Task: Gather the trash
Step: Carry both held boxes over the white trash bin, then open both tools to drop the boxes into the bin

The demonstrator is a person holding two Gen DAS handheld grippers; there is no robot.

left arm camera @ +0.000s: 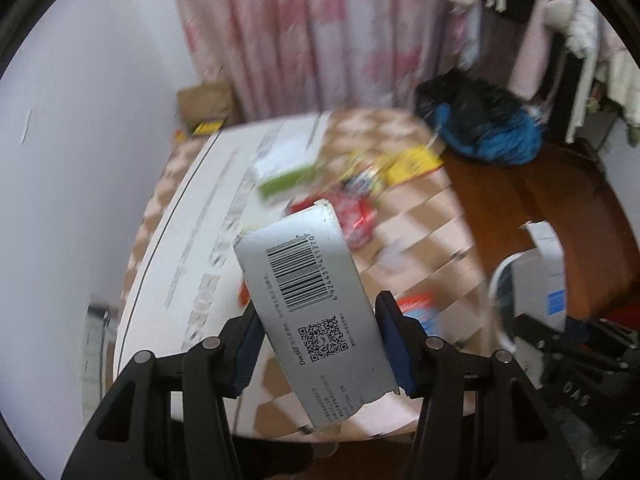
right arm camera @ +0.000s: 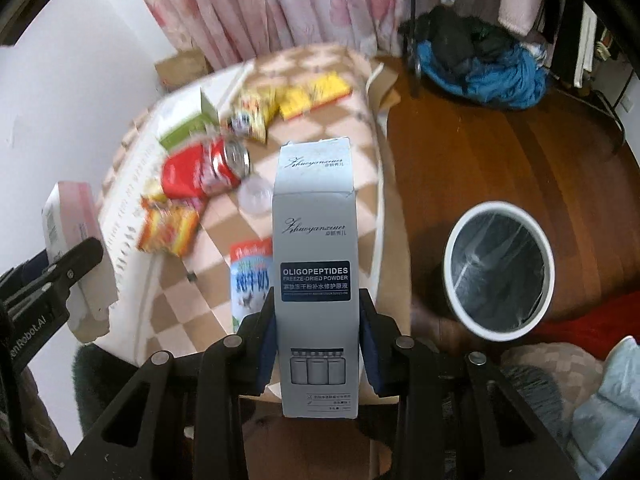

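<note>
Pink floral curtains [right arm camera: 280,4] hang behind a checkered bed [right arm camera: 320,92] strewn with litter — a red can [right arm camera: 208,168], what looks like snack packets. The left gripper [left arm camera: 320,336] clamps a grey barcoded box [left arm camera: 316,312]. The right gripper [right arm camera: 318,344] clamps a tall oligopeptides box [right arm camera: 314,264], left of the white bin [right arm camera: 500,268] on the wooden floor [right arm camera: 480,152].

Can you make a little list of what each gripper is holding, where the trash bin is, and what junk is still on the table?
left gripper: shut on a grey barcode box, tilted
right gripper: shut on a white Oligopeptides box, upright
trash bin: white, lined, on the wooden floor right of the table
table: checkered cloth
still on table: red can, milk carton, orange snack packet, yellow packet, green box
</note>
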